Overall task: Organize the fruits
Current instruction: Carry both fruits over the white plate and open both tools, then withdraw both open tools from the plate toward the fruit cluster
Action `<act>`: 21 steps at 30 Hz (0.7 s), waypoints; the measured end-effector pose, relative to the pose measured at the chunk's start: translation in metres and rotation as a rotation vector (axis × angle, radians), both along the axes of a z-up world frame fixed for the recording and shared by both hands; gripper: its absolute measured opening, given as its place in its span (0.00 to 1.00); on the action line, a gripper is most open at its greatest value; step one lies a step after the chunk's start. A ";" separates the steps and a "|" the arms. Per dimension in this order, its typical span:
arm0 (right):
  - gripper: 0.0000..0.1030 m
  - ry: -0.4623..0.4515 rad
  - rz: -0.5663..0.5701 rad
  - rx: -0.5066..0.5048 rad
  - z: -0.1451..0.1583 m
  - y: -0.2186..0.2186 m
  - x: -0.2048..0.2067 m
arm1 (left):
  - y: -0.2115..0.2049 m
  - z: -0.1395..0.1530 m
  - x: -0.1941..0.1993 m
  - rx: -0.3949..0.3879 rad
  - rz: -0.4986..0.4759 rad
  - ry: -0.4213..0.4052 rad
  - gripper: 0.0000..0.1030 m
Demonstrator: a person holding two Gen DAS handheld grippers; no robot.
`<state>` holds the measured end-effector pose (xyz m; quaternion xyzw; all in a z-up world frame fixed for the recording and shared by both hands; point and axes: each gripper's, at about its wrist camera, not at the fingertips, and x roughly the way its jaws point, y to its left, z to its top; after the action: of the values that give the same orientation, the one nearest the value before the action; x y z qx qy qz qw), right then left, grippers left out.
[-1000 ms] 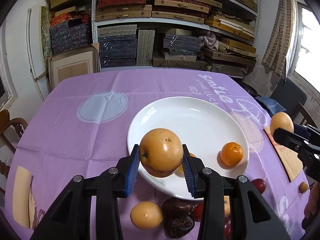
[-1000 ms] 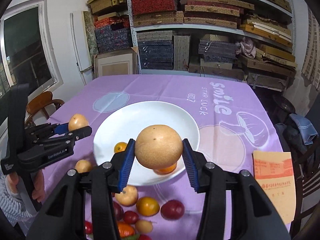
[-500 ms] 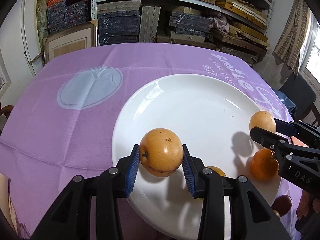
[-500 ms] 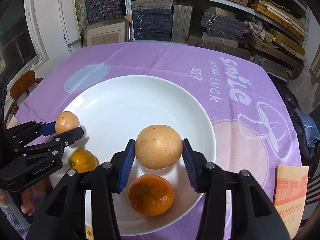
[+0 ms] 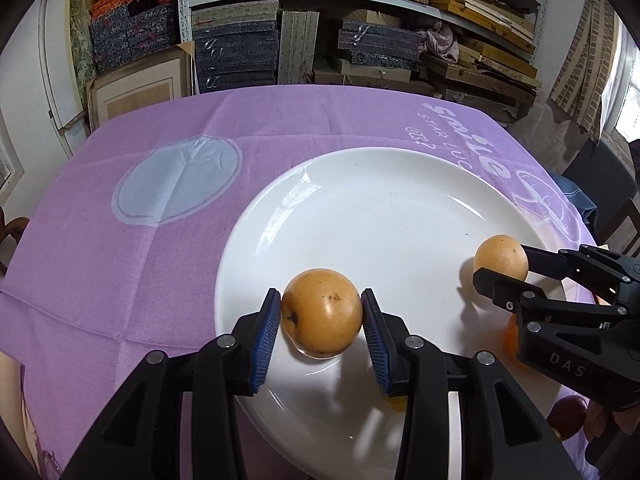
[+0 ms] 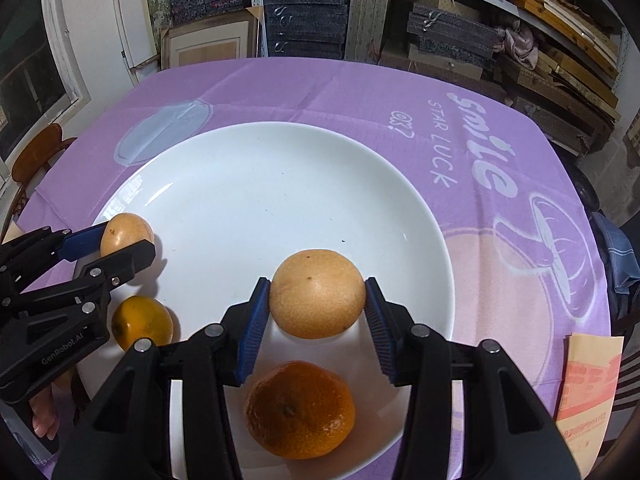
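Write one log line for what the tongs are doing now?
left tongs: shut on yellow fruit | right tongs: shut on tan fruit | both over white plate

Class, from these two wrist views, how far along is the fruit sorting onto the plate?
Done: two oranges lie on the white plate. In hand: the left gripper and right gripper each clamp a tan fruit over the plate, unreleased. Left: a dark red fruit beyond the rim.

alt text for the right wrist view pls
The right gripper clamps a round tan-yellow fruit over a large white plate on a purple tablecloth. A dimpled orange mandarin lies on the plate below it; at left, the left gripper holds a smaller yellow fruit above the rim.
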<state>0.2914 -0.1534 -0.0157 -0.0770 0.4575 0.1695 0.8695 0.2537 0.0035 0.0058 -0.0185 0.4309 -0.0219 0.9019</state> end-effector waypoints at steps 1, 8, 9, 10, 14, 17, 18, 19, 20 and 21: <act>0.46 0.001 -0.001 -0.003 0.001 0.000 0.000 | 0.000 0.002 -0.001 0.000 0.001 0.000 0.40; 0.49 -0.057 -0.020 0.006 0.033 -0.007 -0.002 | 0.005 0.021 -0.010 0.006 0.023 -0.017 0.41; 0.49 -0.090 -0.026 0.032 0.048 -0.011 -0.008 | 0.006 0.025 -0.012 0.007 0.027 -0.023 0.41; 0.49 -0.118 -0.030 0.063 0.063 -0.016 -0.014 | 0.009 0.032 -0.016 0.010 0.031 -0.033 0.41; 0.58 -0.262 -0.046 0.164 0.123 -0.040 -0.060 | 0.021 0.061 -0.042 0.010 0.046 -0.091 0.48; 0.79 -0.360 -0.069 0.216 0.145 -0.062 -0.108 | 0.033 0.078 -0.075 0.023 0.070 -0.156 0.62; 0.80 -0.383 -0.073 0.216 0.146 -0.067 -0.125 | 0.036 0.080 -0.086 0.027 0.075 -0.169 0.62; 0.82 -0.399 -0.078 0.216 0.143 -0.072 -0.139 | 0.039 0.081 -0.099 0.026 0.077 -0.177 0.62; 0.84 -0.416 -0.090 0.218 0.139 -0.077 -0.153 | 0.042 0.079 -0.110 0.024 0.082 -0.177 0.62; 0.89 -0.439 -0.113 0.223 0.132 -0.083 -0.169 | 0.045 0.076 -0.121 0.020 0.091 -0.177 0.64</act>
<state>0.1227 -0.2368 0.1160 0.0100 0.2400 0.1494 0.9592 0.1330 0.0489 0.0820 -0.0270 0.3485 0.0218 0.9367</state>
